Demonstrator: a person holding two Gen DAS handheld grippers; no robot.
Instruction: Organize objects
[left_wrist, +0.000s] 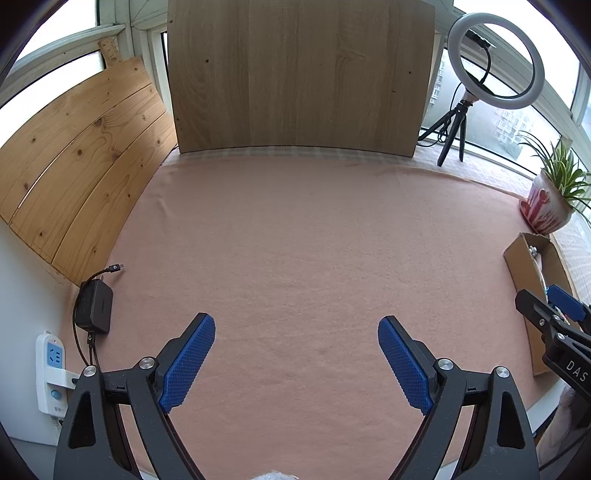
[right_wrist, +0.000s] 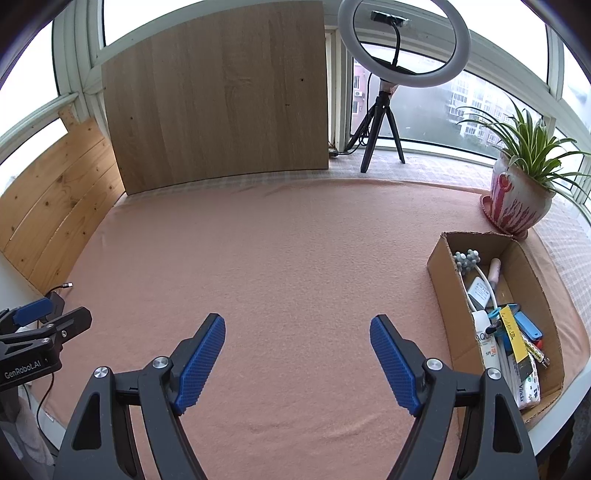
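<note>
Both grippers wide open, empty, over pink felt-covered table (right_wrist: 295, 258).
Left gripper (left_wrist: 296, 363), right gripper (right_wrist: 297, 360) holding nothing; brown cardboard box (right_wrist: 447, 273) filled with toiletries, at table's right edge near front-right corner.

In the left wrist view the cardboard box (left_wrist: 532, 295) is partly hidden behind the right gripper (left_wrist: 554, 314) and its contents cannot be told. In the right wrist view the left gripper (right_wrist: 40, 317) is cut off by the picture's edge, and the white tube (right_wrist: 487, 347) shows only part of its print, the rest covered by neighbouring items.
</note>
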